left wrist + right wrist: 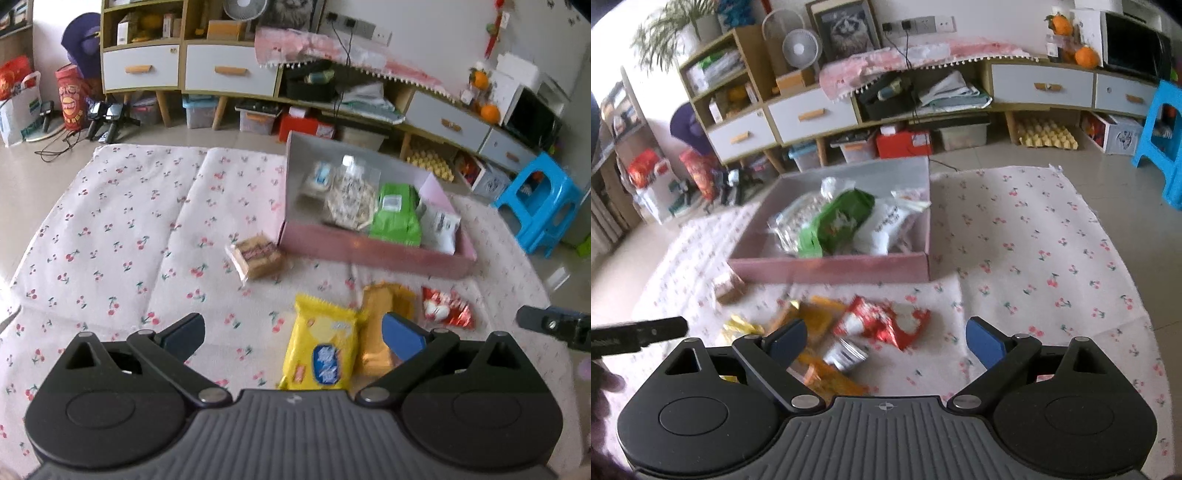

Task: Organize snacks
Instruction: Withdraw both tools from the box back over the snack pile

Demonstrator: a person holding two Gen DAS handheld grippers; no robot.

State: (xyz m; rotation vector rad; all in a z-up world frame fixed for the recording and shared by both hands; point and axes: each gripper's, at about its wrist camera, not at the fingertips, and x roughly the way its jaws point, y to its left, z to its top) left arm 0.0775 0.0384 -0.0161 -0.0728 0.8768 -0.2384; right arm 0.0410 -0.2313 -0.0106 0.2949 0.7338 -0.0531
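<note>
Several snacks already fill the pink box mid-frame; loose on the cherry-print cloth below it lie a yellow packet, an orange packet and a red packet. My left tool and right tool gape wide, empty.

The cloth is white, printed all over with small red cherries on green stems. The box on it is pink outside and pale grey within. Inside lie a bright green packet, a white packet with dark print, and a clear bag with a black-and-cream pattern. Near the box sit a tan-brown wrapped snack, a yellow packet with a blue oval label, an orange packet, and a red packet with white shapes. Far right stands a blue stool. Each hand-held gripper is black with blue pads.
</note>
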